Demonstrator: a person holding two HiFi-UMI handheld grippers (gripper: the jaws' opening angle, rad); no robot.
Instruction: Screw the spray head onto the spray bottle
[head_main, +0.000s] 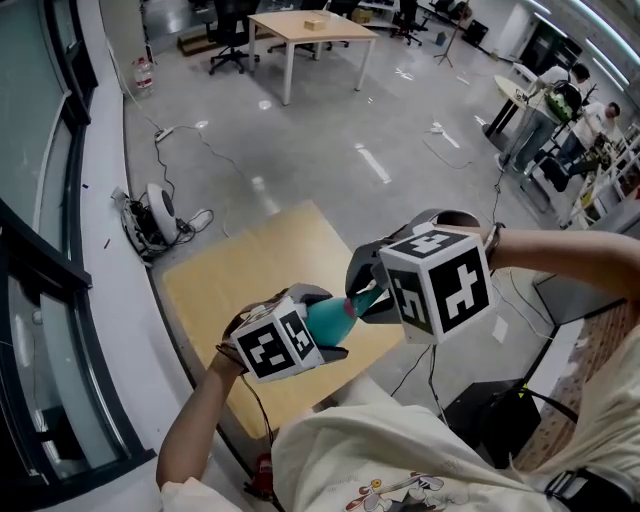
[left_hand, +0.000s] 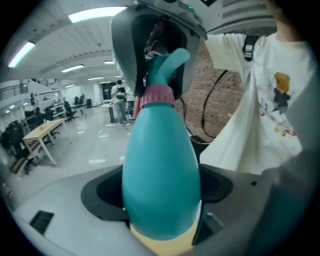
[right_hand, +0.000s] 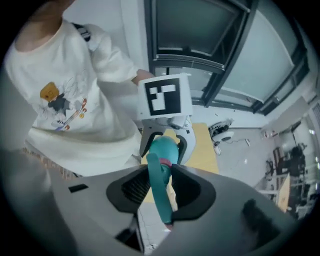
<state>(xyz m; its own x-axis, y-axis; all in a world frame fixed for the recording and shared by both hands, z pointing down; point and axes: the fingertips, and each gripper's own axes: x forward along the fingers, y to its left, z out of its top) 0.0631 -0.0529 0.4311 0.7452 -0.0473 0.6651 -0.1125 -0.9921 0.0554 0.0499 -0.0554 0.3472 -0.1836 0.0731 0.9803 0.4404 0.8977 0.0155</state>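
A teal spray bottle (head_main: 333, 320) is held in the air over a small wooden table (head_main: 240, 270). My left gripper (head_main: 320, 327) is shut on its wide body (left_hand: 160, 165), jaws spread far apart around it. The teal spray head (left_hand: 170, 62) sits on the bottle's neck, with a pink collar (left_hand: 159, 95) at the joint. My right gripper (head_main: 362, 295) is shut on the spray head (right_hand: 161, 192), whose trigger runs between the pads. In the right gripper view the bottle (right_hand: 165, 147) points away toward the left gripper's marker cube (right_hand: 162, 97).
A window wall (head_main: 40, 250) runs along the left. A white round device (head_main: 160, 212) with cables lies on the grey floor beside the table. Farther off stand another wooden table (head_main: 310, 30), office chairs and, at the right, people at desks (head_main: 560, 110).
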